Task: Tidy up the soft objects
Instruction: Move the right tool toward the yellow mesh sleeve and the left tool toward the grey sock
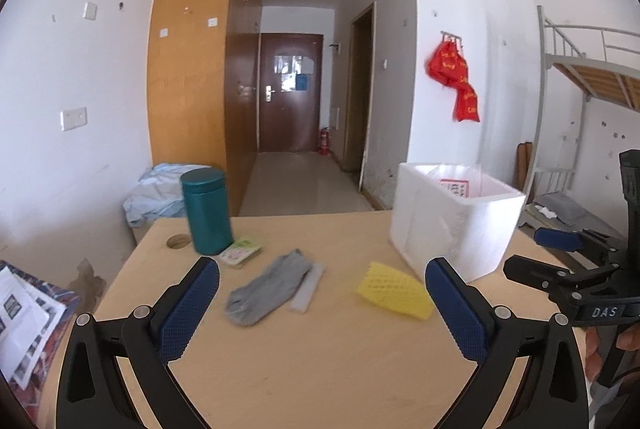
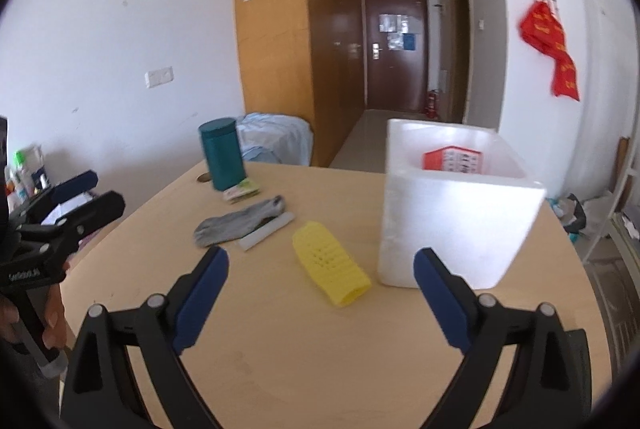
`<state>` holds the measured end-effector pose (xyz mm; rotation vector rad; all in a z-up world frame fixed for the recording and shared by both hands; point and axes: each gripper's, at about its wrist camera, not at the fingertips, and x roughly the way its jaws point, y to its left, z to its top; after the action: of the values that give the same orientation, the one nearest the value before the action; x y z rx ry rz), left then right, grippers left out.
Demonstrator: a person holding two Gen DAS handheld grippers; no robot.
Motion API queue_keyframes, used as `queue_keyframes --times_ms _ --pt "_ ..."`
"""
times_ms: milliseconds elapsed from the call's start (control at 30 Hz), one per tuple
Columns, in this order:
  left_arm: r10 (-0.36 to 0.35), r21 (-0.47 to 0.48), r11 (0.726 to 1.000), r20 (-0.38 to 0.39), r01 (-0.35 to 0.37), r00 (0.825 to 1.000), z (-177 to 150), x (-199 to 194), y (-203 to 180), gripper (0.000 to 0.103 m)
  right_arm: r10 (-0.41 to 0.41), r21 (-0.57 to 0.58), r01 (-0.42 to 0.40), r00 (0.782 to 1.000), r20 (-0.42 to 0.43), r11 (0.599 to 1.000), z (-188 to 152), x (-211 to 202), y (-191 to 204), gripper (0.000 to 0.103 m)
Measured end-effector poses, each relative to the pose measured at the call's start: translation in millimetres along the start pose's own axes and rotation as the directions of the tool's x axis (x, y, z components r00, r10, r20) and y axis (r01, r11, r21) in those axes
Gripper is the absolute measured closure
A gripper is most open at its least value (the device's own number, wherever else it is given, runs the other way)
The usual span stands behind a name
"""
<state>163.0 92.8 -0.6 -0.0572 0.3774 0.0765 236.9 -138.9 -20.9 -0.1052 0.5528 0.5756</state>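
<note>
Left gripper [image 1: 322, 303] and right gripper [image 2: 321, 292] both gape wide, empty, above the near table [image 2: 304, 361]. Ahead of the left lies the grey sock [image 1: 267, 287], long axis diagonal, toe near-left, cuff toward the teal canister [image 1: 207, 211]. Yellow mesh sleeve [image 2: 330, 263] lies just beside the white foam box [image 2: 456, 225], its open end nearest the right gripper.

Matt wooden table [image 1: 320, 369] — knit grey sock [image 1: 266, 287], foam box [image 1: 452, 229]
</note>
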Motion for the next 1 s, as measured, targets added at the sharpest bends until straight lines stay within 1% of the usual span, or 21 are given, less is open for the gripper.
queue_keyframes --times_ms 133,233,400,533,667,767,867,933,1000 --pt "0.028 0.009 1.000 -0.014 -0.028 1.000 -8.4 1.2 9.9 0.000 0.024 -0.049 -0.025 1.000 -0.018 0.998 -3.9 11.4 19.0 0.007" --pt "0.052 0.013 0.999 -0.020 -0.052 0.998 -14.2 5.3 16.9 0.000 0.034 -0.063 -0.036 0.999 -0.034 0.997 -6.9 22.9 27.6 0.007" --pt "0.061 0.002 0.998 -0.032 -0.061 0.998 -24.7 12.3 24.9 0.000 0.063 -0.062 -0.067 0.996 -0.065 0.996 -10.7 39.0 35.6 0.007" --pt "0.056 0.025 0.998 -0.049 -0.054 0.997 -28.7 22.7 27.6 0.000 0.067 -0.083 -0.074 0.995 -0.080 0.994 -16.7 45.4 42.9 0.007" --pt "-0.003 0.030 1.000 -0.067 0.005 0.998 -31.4 37.1 28.5 0.000 0.076 -0.095 -0.084 0.993 -0.087 0.992 -16.7 55.9 45.4 0.007" --pt "-0.049 0.034 0.998 -0.089 0.052 0.995 -35.3 49.3 31.4 0.000 0.097 -0.102 -0.107 0.991 -0.097 0.989 -13.8 64.5 43.7 0.007" --pt "-0.043 0.016 0.999 -0.107 0.045 0.993 -34.6 65.2 40.1 0.000 0.106 -0.114 -0.118 0.989 -0.107 0.986 -10.3 75.6 39.3 0.007" --pt "-0.054 0.009 0.998 -0.133 0.055 0.990 -32.2 82.0 45.8 0.000 0.108 -0.119 -0.123 0.987 -0.121 0.985 -6.5 86.9 36.6 0.007" --pt "-0.074 0.013 0.997 -0.142 0.076 0.987 -32.5 93.1 49.2 0.000 0.122 -0.116 -0.137 0.984 -0.131 0.984 -2.9 94.8 34.3 0.007"
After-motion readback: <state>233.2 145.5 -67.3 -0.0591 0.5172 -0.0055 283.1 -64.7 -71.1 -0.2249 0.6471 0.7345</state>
